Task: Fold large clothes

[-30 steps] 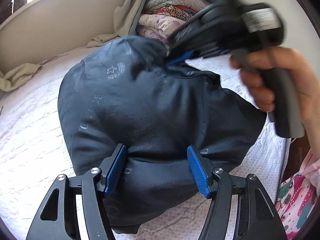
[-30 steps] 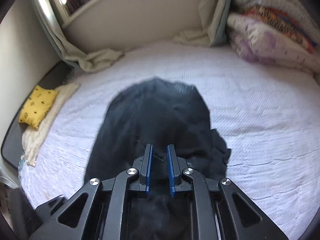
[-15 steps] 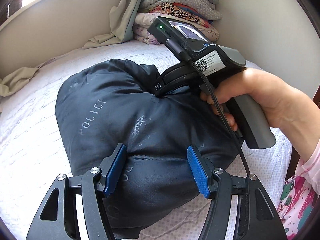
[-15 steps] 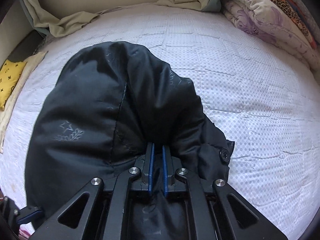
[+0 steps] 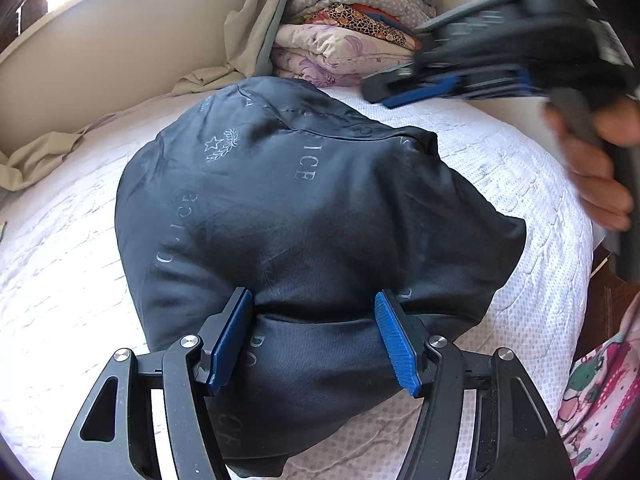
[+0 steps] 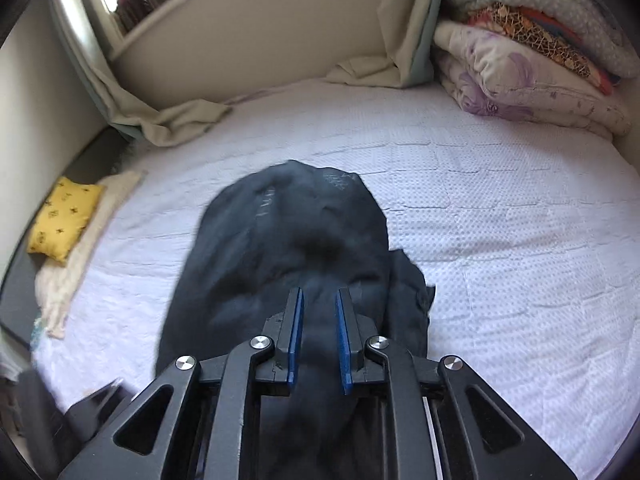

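Note:
A dark navy padded jacket (image 5: 304, 216) printed with "POLICE" lies folded in a bulky bundle on the white bed (image 5: 56, 264). My left gripper (image 5: 314, 334) is open, its blue pads astride a fold at the bundle's near edge. My right gripper (image 6: 318, 334) is lifted above the jacket (image 6: 292, 240), jaws slightly apart with nothing between them. It shows blurred in the left wrist view (image 5: 448, 86), held by a hand at the upper right.
A stack of folded quilts (image 6: 532, 52) stands at the bed's far right corner. A beige curtain (image 6: 176, 120) drapes along the far wall. A yellow cushion (image 6: 66, 218) lies on a cream cloth at the left edge.
My right gripper has let go of the jacket, opened slightly and risen up and away to the right. The jacket has settled into its folded bundle. The left gripper has stayed put.

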Demonstrator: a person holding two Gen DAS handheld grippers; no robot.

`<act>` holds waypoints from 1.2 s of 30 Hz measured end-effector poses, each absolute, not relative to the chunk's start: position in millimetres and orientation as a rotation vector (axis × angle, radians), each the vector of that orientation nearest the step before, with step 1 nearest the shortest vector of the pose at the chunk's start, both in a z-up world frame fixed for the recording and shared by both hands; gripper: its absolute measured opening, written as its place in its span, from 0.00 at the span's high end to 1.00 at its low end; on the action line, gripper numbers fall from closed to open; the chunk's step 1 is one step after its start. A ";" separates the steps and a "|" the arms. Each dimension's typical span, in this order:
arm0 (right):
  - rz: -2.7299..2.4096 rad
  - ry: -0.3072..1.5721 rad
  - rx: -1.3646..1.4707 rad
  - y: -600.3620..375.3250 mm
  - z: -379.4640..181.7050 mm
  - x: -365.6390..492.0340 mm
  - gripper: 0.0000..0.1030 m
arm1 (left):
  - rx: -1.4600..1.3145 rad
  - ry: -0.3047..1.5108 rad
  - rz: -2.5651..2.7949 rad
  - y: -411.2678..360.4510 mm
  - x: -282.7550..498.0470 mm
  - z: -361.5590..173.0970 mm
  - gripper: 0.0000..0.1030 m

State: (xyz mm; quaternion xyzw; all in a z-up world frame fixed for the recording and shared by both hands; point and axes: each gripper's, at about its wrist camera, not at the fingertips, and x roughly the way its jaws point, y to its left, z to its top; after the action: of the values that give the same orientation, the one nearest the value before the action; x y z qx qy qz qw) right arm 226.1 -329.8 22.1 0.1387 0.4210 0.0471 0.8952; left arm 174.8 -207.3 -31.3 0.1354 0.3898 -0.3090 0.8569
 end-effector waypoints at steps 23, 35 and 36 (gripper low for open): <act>0.052 1.119 0.283 -320.5 -69.0 187.0 0.33 | 0.300 0.820 -0.648 -208.2 172.9 -33.1 0.33; 0.113 1.118 0.464 -350.4 -90.2 186.2 0.16 | 0.035 0.866 -0.618 -138.3 197.3 8.3 0.02; 0.105 1.126 0.468 -353.5 -92.7 186.8 0.09 | -0.006 0.869 -0.600 -126.4 203.4 9.6 0.01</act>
State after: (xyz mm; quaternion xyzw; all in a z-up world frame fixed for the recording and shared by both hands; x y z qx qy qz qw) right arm 186.8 -353.5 -92.7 0.2197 0.5285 0.0492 0.8186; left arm 203.4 -126.4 9.6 -0.0031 0.4146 -0.2864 0.8638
